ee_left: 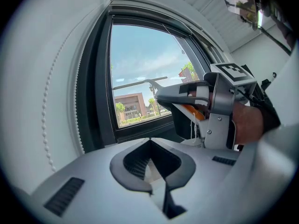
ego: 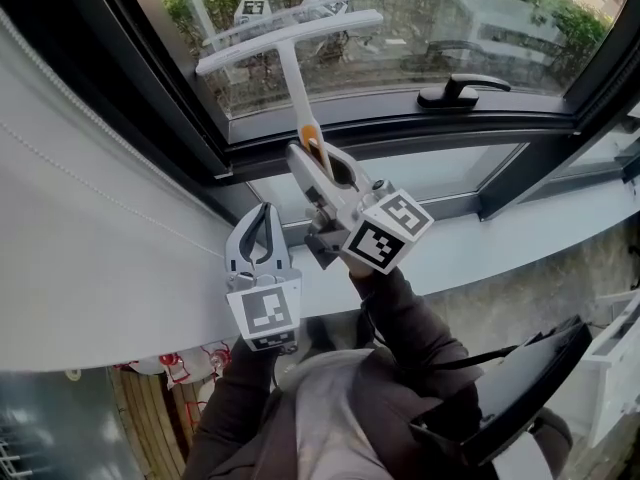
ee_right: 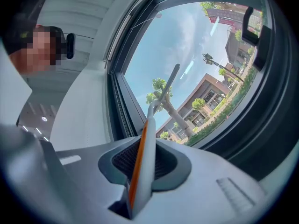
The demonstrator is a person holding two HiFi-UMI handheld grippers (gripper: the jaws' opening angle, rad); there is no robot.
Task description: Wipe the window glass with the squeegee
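Squeegee (ego: 292,78) is held up to the lower left of the glass (ego: 420,28), its blade lying across the pane with its reflection just above. The black latch (ego: 460,90) sits at the glass's bottom edge, to the right. The squeegee's white-and-orange shaft is pinched by the right tongs (ego: 316,160) just below the glass. The left tongs (ego: 263,230) are pressed together on nothing, lower still, beside the white blind (ego: 90,218).

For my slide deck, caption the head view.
Right gripper holds a white squeegee at the window glass; left gripper hangs shut below.
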